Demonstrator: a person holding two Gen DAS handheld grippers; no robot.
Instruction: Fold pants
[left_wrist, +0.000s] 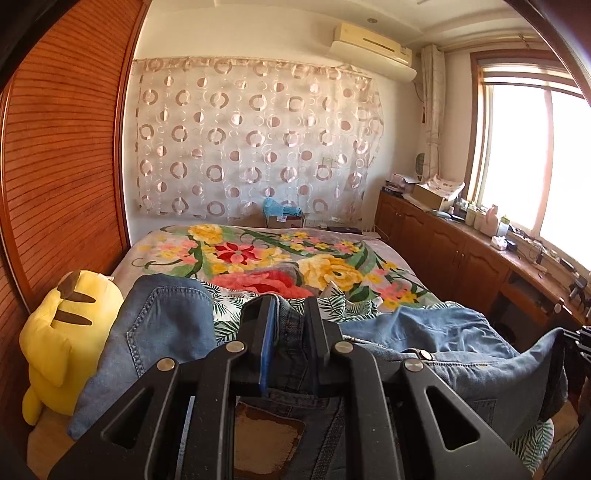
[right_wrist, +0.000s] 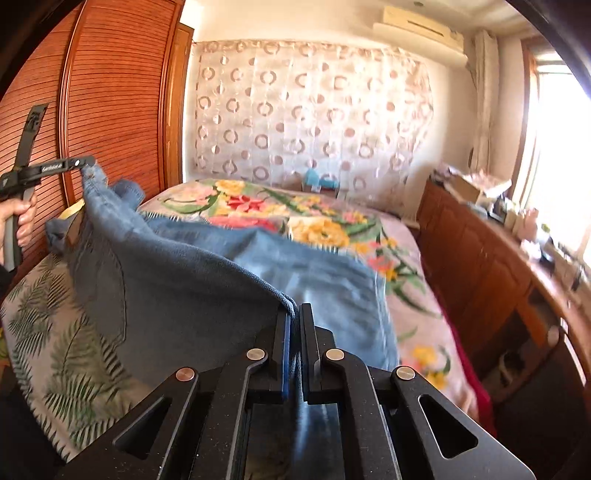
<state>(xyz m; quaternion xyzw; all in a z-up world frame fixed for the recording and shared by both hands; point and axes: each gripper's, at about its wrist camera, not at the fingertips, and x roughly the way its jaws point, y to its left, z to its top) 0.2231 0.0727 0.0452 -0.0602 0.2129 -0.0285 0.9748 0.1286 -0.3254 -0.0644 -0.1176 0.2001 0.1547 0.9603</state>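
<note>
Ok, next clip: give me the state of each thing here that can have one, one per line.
Jeans: unfolded, held up off the bed at two points of the fabric edge.
Left claw: shut on the jeans, bunched denim between its fingers.
Right claw: shut on the jeans, pinching an edge.
Bed: covered by a floral blanket, spread flat.
Yellow plush toy: sitting at the bed's edge beside the wardrobe.
</note>
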